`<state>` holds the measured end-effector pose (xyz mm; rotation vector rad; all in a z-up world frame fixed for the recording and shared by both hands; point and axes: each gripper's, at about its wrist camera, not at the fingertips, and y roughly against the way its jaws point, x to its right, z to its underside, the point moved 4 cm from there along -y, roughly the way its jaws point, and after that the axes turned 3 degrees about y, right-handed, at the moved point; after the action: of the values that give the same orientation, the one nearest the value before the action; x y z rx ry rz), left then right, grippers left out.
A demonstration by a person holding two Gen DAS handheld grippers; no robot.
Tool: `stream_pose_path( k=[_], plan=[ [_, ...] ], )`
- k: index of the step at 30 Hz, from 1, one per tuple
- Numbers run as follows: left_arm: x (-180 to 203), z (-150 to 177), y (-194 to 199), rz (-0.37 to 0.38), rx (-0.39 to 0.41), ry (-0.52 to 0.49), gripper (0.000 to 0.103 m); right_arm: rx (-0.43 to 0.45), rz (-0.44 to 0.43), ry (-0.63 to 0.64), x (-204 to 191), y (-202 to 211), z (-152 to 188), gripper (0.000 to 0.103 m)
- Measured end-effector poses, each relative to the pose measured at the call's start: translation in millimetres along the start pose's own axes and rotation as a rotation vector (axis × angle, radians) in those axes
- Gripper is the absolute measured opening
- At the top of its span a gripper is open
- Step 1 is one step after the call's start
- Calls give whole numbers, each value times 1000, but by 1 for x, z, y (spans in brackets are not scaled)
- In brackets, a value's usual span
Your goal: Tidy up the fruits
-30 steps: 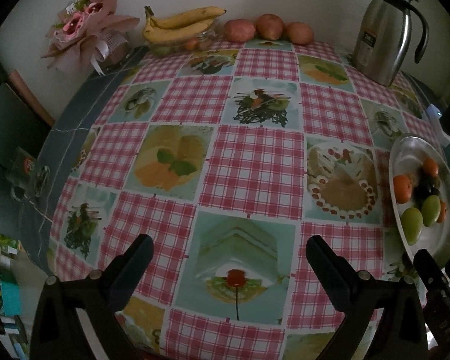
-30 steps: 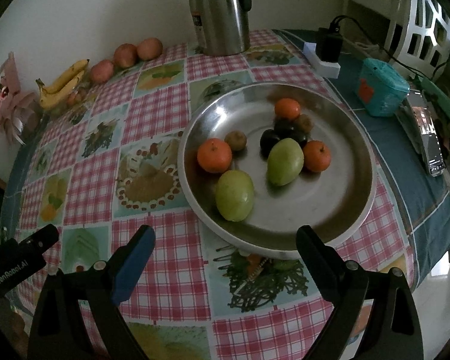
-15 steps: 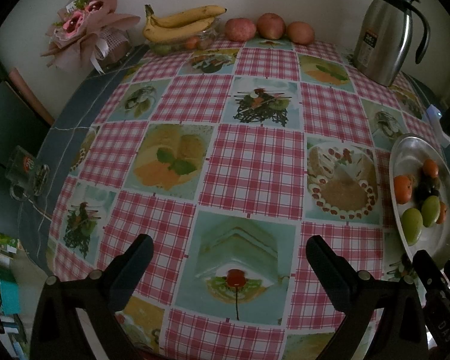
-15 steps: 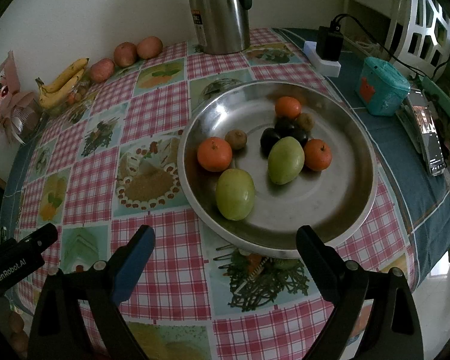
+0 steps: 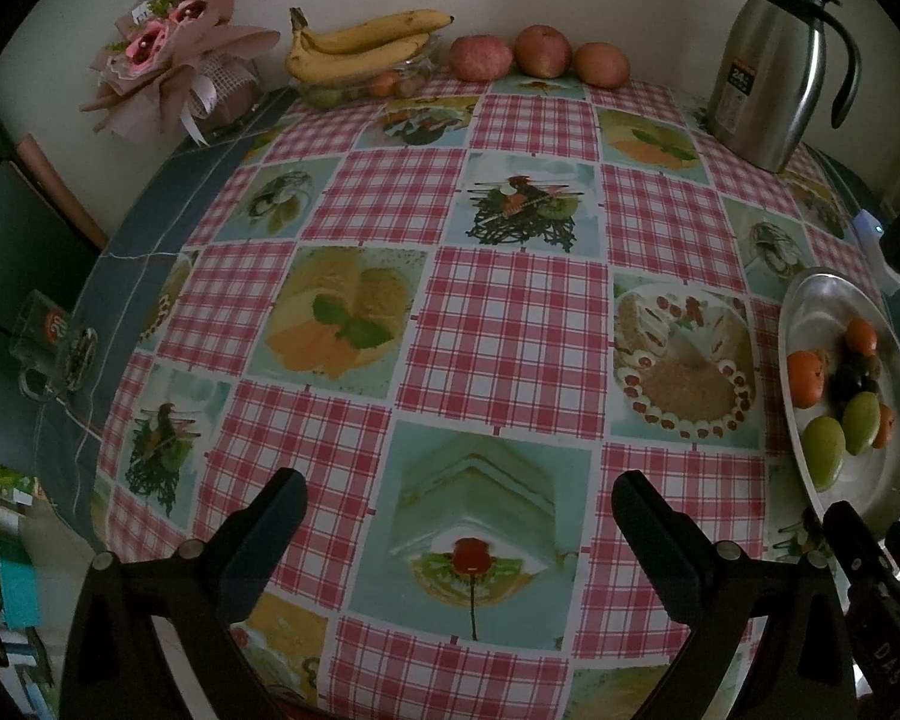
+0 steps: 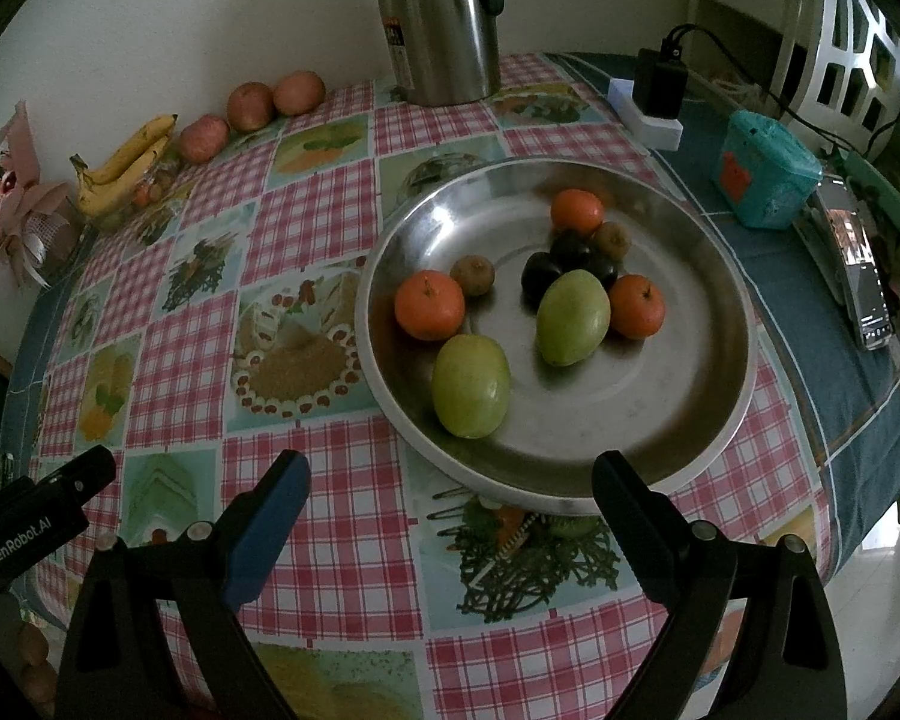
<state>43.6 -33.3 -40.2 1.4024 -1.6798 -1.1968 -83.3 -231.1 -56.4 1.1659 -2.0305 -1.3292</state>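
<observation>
A round steel plate [image 6: 678, 420] on the checked tablecloth holds two green mangoes [image 6: 471, 385], three oranges [image 6: 429, 304], dark plums [image 6: 540, 276] and small brown kiwis [image 6: 473, 275]. My right gripper [image 6: 450, 516] is open and empty, hovering just before the plate's near rim. The plate also shows at the right edge of the left wrist view [image 5: 822, 300]. My left gripper [image 5: 459, 534] is open and empty over the near table middle. Bananas [image 5: 360, 45] and three red apples [image 5: 540, 51] lie at the far edge by the wall.
A steel thermos jug [image 5: 768, 66] stands at the back right. A pink bouquet [image 5: 168, 60] sits at the back left. A glass mug [image 5: 54, 342] stands off the left table edge. A power strip [image 6: 648, 114], teal box [image 6: 768, 177] and phone [image 6: 864, 288] lie right of the plate.
Both views have shifted only slightly; the right gripper has eased a little closer to the plate. Both grippers stay open and empty.
</observation>
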Motion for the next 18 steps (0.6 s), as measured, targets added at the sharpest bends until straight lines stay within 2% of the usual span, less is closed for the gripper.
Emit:
stream_pose_path(
  k=[18],
  plan=[
    [0,2,-4,1,-14,-2,103,-12,0,3,-2,-2,0,95]
  ],
)
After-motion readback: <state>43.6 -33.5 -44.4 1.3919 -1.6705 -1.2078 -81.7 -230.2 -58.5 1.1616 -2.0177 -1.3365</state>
